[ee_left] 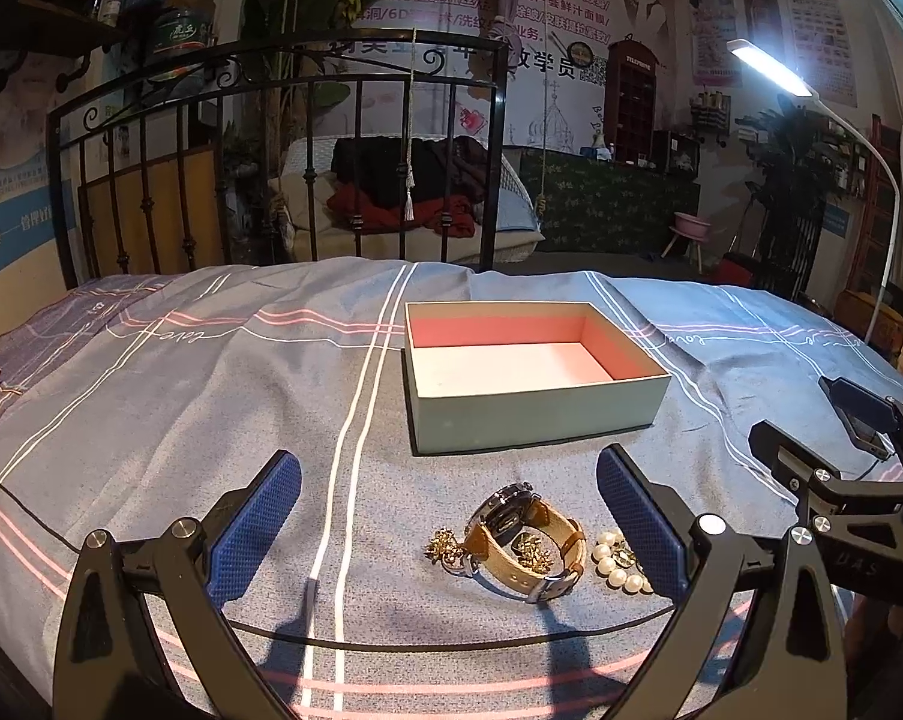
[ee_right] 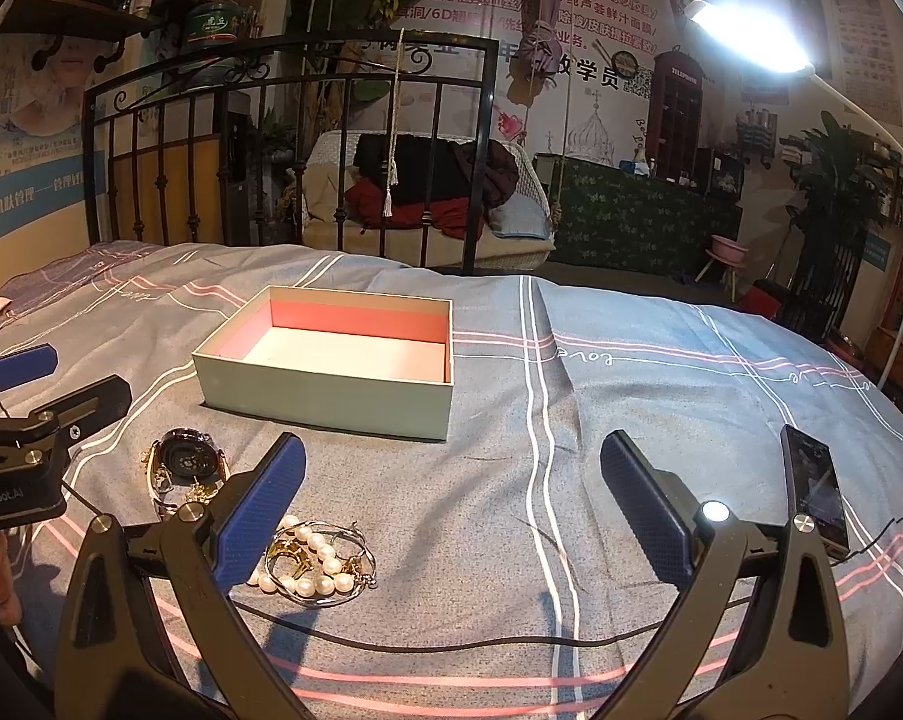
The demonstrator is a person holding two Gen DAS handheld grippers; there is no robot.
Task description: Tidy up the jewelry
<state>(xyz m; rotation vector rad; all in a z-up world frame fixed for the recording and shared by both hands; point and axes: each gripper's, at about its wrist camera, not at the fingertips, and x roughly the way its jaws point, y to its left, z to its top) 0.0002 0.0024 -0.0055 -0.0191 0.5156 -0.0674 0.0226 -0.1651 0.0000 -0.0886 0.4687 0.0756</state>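
Several pieces lie bunched on the striped bedspread (ee_left: 211,390): a tan-strapped watch (ee_left: 520,531), gold earrings (ee_left: 442,547) and a pearl bracelet (ee_right: 307,564) (tangled, perhaps, with thin bangles), just before the open box (ee_left: 535,414). Left gripper (ee_left: 448,531) and right gripper (ee_right: 451,510) both hover spread wide, gripping nothing.

Bed (ee_left: 211,372) under blue-grey sheet with white and pink stripes. Open box (ee_left: 529,420), pink inside, lies ahead of left gripper (ee_left: 448,525). Watch (ee_left: 520,531) with tan strap between that gripper's fingers, gold pieces (ee_left: 442,549) touching it, pearl strand (ee_left: 616,564) beside its right finger. Black cable (ee_right: 451,645) crosses sheet nearest cameras. Phone (ee_right: 814,489) just right of right gripper (ee_right: 451,510).
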